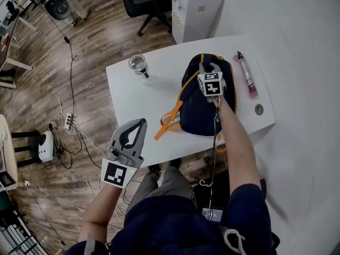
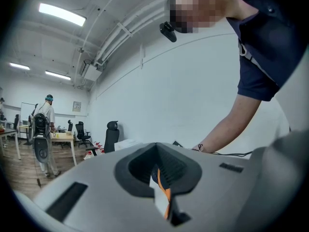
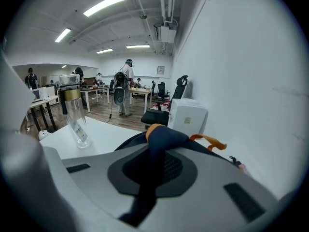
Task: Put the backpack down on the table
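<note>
While the right gripper (image 1: 209, 68) is clamped shut on the top handle (image 3: 163, 137) of the backpack (image 1: 199, 110), the navy bag sits on the right half of the white table (image 1: 133, 102), apparently resting on the tabletop. Its handle loop (navy, with an orange edge) runs straight between the closed jaws. An orange strap (image 1: 168, 122) trails from the bag's left side across the table toward the near edge. A clear bottle (image 1: 139, 67) stands to the left of the bag, well apart from it, and a pink bottle (image 1: 247, 76) lies on its side near the bag's right. The left gripper (image 1: 141, 123) hangs off the table's near left corner, over the wooden floor (image 1: 85, 47), its jaws together with nothing in them.
</note>
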A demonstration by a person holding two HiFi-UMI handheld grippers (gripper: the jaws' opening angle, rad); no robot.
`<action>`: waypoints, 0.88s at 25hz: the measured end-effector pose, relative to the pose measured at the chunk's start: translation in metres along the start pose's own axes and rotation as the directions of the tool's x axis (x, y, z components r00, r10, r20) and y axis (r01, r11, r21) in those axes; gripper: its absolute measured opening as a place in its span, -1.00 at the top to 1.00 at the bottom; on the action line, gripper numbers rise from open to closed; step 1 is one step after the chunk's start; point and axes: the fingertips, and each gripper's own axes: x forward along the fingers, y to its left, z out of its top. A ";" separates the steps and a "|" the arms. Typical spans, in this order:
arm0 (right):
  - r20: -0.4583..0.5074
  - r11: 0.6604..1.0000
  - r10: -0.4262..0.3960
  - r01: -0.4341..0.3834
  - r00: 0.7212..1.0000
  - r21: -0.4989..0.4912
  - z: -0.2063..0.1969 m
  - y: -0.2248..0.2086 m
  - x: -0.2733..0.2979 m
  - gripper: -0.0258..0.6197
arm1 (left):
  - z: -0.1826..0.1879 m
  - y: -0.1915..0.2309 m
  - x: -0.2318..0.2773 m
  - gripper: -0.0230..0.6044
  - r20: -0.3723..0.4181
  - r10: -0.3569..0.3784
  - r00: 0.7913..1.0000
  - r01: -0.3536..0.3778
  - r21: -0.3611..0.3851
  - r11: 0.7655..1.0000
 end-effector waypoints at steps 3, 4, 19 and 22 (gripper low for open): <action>-0.021 1.000 0.000 0.000 1.000 0.006 -0.007 -0.002 0.006 0.90 | -0.004 0.001 0.001 0.92 -0.008 0.004 1.000 -0.004 -0.003 1.000; -0.028 1.000 0.000 0.000 1.000 0.005 -0.009 -0.003 0.009 0.90 | -0.005 0.001 0.001 0.92 -0.009 0.005 1.000 -0.005 -0.003 1.000; -0.134 1.000 0.010 -0.010 0.991 0.004 -0.031 -0.008 0.034 0.90 | -0.015 0.005 0.000 0.92 -0.026 0.013 1.000 -0.013 -0.010 1.000; -0.139 1.000 0.013 -0.012 0.990 0.006 -0.033 -0.010 0.039 0.90 | -0.015 0.006 0.000 0.92 -0.026 0.016 1.000 -0.016 -0.014 1.000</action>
